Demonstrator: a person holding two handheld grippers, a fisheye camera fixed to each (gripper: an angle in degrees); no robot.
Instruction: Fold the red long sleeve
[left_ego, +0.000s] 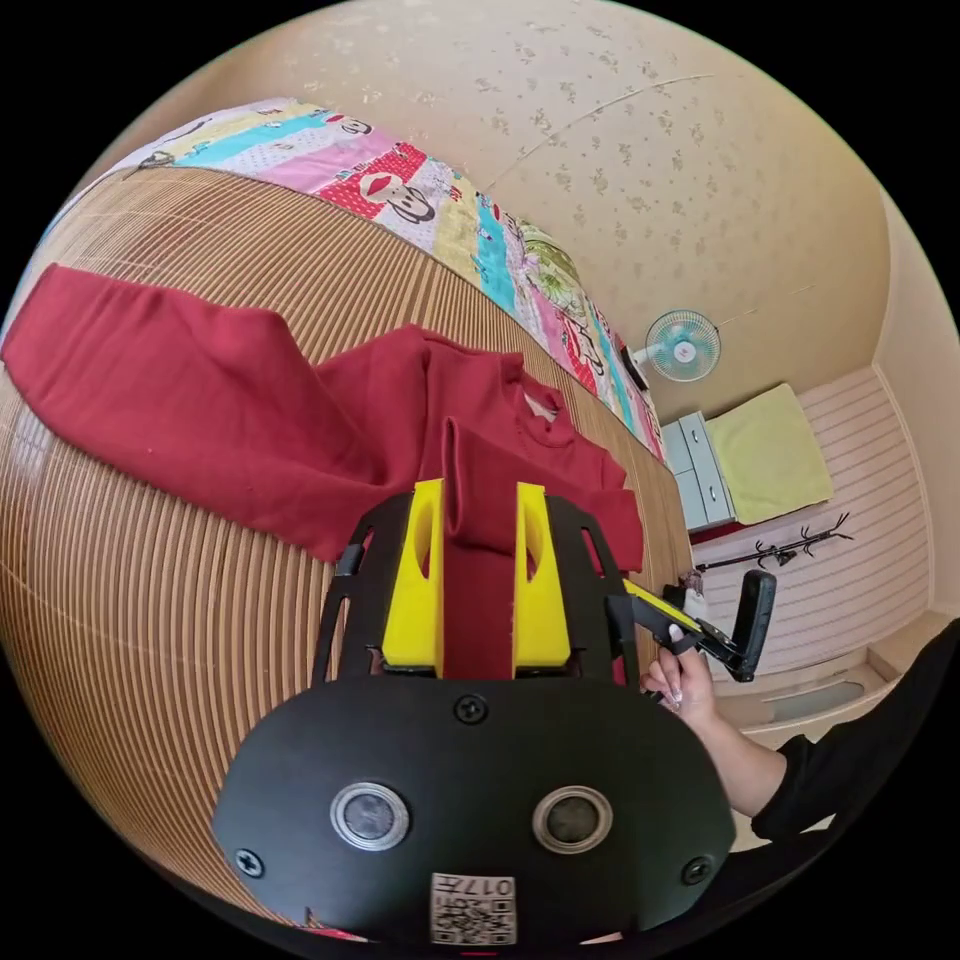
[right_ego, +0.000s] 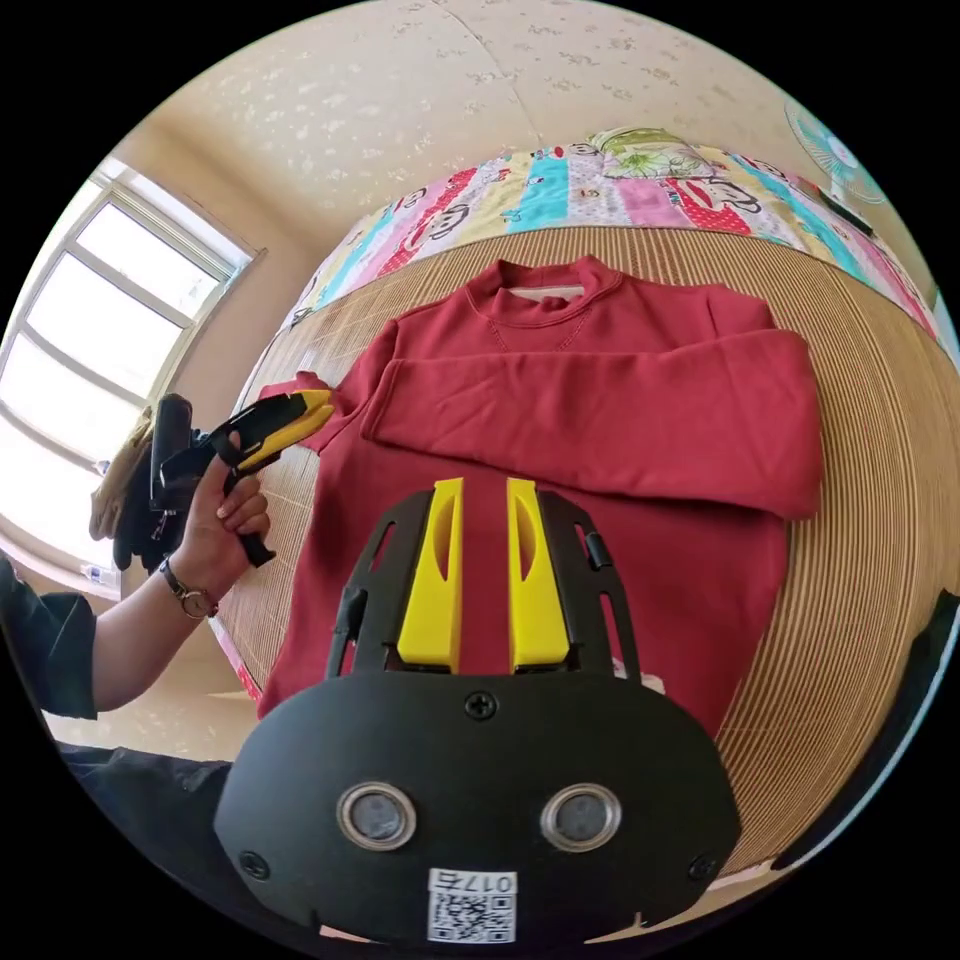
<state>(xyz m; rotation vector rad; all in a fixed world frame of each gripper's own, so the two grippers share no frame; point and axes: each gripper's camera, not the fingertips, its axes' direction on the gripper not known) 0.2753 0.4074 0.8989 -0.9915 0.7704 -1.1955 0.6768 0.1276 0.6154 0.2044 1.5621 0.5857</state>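
In the left gripper view, the left gripper (left_ego: 478, 500) has its yellow jaws closed on a raised fold of the red long sleeve shirt (left_ego: 300, 420), the cloth running down between them. In the right gripper view this same gripper (right_ego: 315, 405) sits at the cuff end of a sleeve, held in the person's left hand (right_ego: 215, 530). The right gripper (right_ego: 483, 495) hovers above the shirt's (right_ego: 600, 400) lower body, jaws narrowly parted with nothing between them. The shirt lies front-up on a bamboo mat (right_ego: 860, 560), one sleeve folded across its chest. Beyond the shirt's collar runs a cartoon-print sheet (right_ego: 560, 190). A window (right_ego: 90, 330) stands behind the left hand.
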